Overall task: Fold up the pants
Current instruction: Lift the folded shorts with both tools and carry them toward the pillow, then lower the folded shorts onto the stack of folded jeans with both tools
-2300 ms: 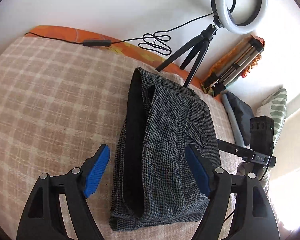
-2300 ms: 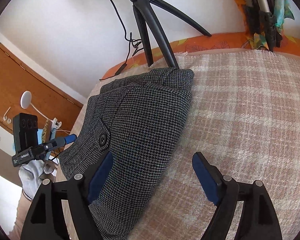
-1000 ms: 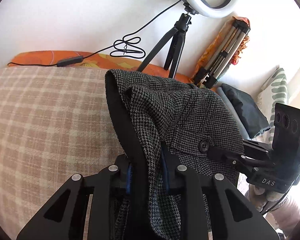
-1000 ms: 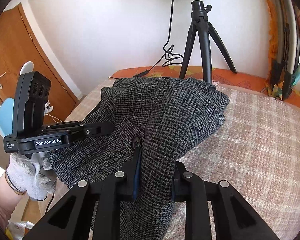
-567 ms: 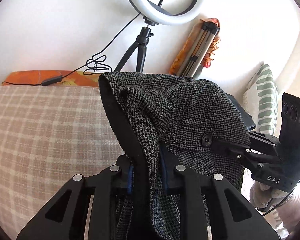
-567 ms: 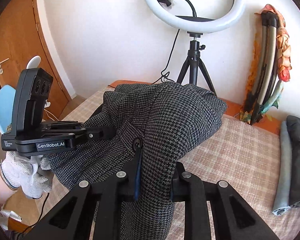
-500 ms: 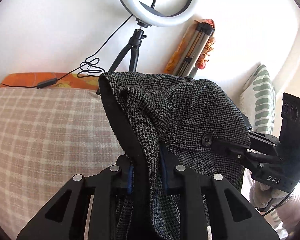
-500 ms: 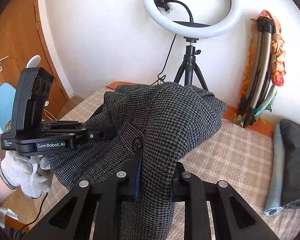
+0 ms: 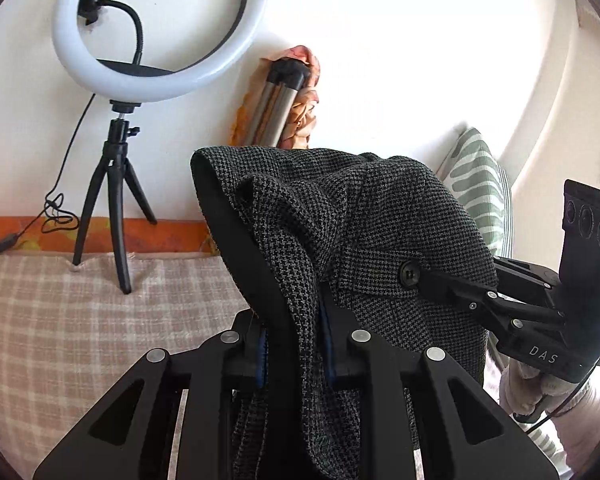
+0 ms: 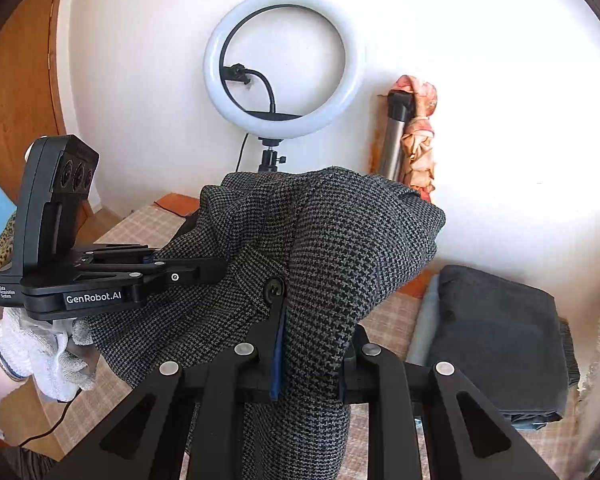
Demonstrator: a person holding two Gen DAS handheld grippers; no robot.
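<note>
Dark grey houndstooth pants (image 9: pixel 364 232), folded into a bundle, hang in the air between both grippers above the checked bed cover (image 9: pixel 80 320). My left gripper (image 9: pixel 296 344) is shut on the bundle's left edge, fabric pinched between its blue pads. My right gripper (image 10: pixel 312 356) is shut on the right side of the pants (image 10: pixel 340 264), just below a black button (image 10: pixel 274 289). Each gripper shows in the other's view: the right gripper (image 9: pixel 440 280) bites in by the button, the left gripper (image 10: pixel 204 270) bites the far side, held by a gloved hand (image 10: pixel 56 356).
A ring light on a small tripod (image 9: pixel 116 208) stands at the bed's far edge against the white wall. A folded tripod wrapped in orange cloth (image 9: pixel 284 108) leans there too. A stack of folded dark clothes (image 10: pixel 496 340) lies at the right, a striped cushion (image 9: pixel 480 196) beyond.
Both grippers closed on the folded pants and lifted them off the bed. The bundle has risen and swung right, so the ring light now sits further left and the folded stack has come into view.
</note>
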